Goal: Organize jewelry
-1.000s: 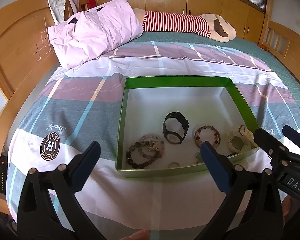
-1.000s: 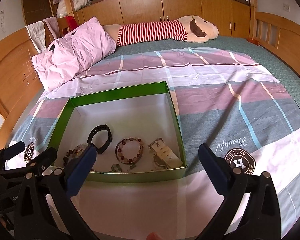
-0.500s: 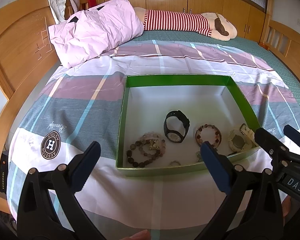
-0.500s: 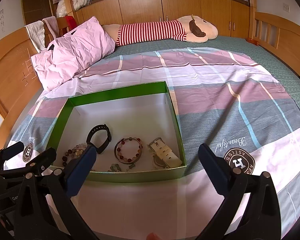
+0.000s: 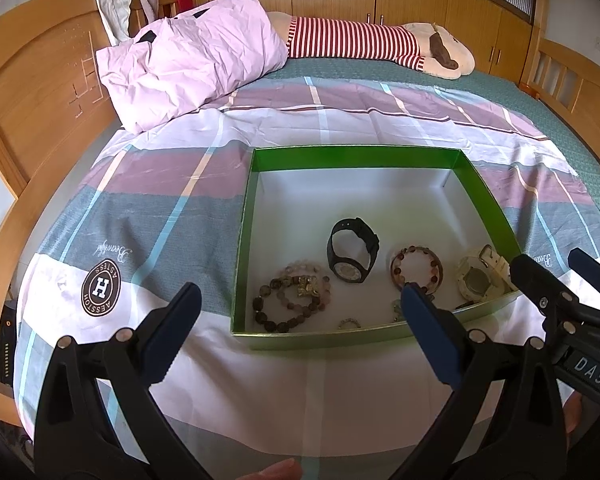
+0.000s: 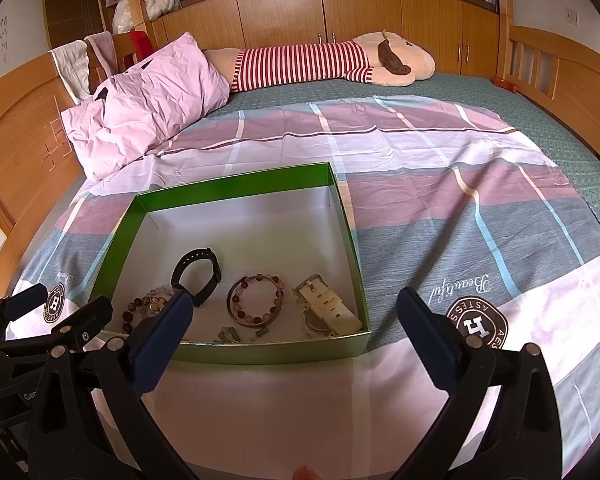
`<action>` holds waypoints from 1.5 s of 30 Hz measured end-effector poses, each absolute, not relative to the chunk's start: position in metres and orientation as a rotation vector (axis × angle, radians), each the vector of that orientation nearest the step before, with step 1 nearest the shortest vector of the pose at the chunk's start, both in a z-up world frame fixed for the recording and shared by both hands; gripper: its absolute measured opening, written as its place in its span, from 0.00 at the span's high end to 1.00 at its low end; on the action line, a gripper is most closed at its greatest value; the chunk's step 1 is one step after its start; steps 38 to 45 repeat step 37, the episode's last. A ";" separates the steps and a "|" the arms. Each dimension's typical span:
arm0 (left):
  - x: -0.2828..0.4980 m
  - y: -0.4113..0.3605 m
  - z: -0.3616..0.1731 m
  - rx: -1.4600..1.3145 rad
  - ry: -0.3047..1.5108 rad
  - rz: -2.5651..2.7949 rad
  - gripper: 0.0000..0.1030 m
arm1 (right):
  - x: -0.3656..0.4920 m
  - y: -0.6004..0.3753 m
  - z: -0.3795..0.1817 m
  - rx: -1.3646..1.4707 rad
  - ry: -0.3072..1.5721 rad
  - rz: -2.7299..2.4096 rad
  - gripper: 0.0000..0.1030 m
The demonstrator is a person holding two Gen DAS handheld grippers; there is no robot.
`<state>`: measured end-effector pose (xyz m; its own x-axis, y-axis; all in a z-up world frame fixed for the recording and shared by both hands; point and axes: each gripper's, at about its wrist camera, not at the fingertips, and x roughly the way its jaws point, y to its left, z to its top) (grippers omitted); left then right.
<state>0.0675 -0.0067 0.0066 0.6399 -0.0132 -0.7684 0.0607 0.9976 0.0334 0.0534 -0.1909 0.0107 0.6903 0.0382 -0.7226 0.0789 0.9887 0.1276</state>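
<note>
While both tools gape empty, the black watch [image 5: 352,250] lies lengthwise pointing into the box [image 5: 356,156].

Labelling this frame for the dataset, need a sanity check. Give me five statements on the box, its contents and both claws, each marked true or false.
1. Both the left claw and the right claw are open and empty. True.
2. The black watch lies on the bedsheet outside the green box. False: it sits inside the box.
3. The white watch is in the box's near right corner. True.
4. The box has a lid on it. False: it is open on top.
5. The red beaded bracelet lies between the black watch and the white watch. True.
</note>
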 end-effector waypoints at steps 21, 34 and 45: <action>0.069 -0.006 0.004 0.041 0.902 -0.047 0.02 | 0.051 -0.190 0.014 0.134 0.802 -0.033 0.01; 0.069 -0.005 0.003 0.037 0.912 -0.049 0.02 | 0.051 -0.189 0.014 0.133 0.803 -0.036 0.01; 0.070 -0.004 0.002 0.030 0.920 -0.056 0.02 | 0.051 -0.190 0.014 0.131 0.803 -0.035 0.01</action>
